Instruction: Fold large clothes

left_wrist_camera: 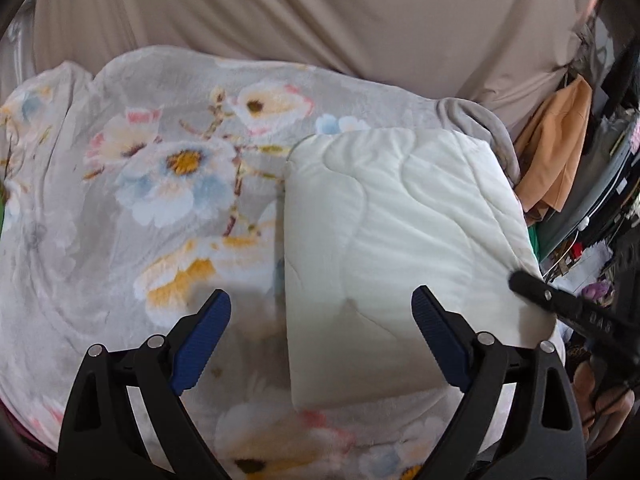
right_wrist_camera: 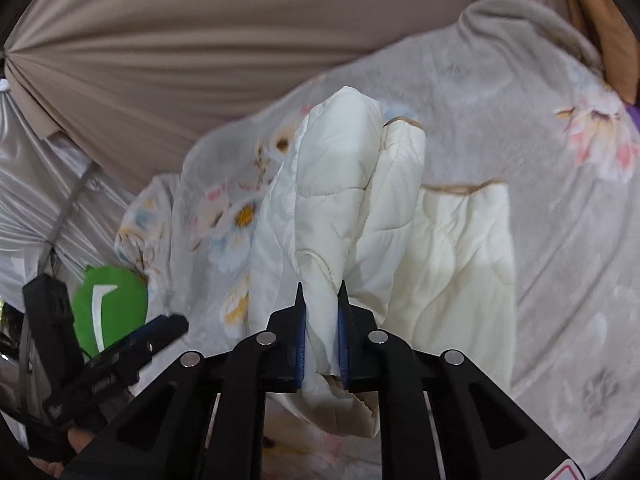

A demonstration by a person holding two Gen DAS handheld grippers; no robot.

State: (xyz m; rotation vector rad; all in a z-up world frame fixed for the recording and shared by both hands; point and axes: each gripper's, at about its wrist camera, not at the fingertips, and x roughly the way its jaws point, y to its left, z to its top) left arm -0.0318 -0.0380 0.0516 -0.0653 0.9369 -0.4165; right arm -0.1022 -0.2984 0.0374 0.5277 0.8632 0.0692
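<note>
I saw right gripper (right_wrist_camera: pixel 320 300) clamped on the white quilted padded garment (right_wrist_camera: pixel 340 184) | left gripper (left_wrist_camera: pixel 322 308) spread wide above it, empty | only right view showed green pouch (right_wrist_camera: pixel 110 304) left of garment

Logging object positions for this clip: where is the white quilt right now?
The white quilt lies on the floral blanket's right side; the right gripper pinches its edge.

Matt white quilted cloth garment (left_wrist_camera: pixel 400 240) lies on a fuzzy, floral fleece blanket (left_wrist_camera: pixel 120 220).
</note>
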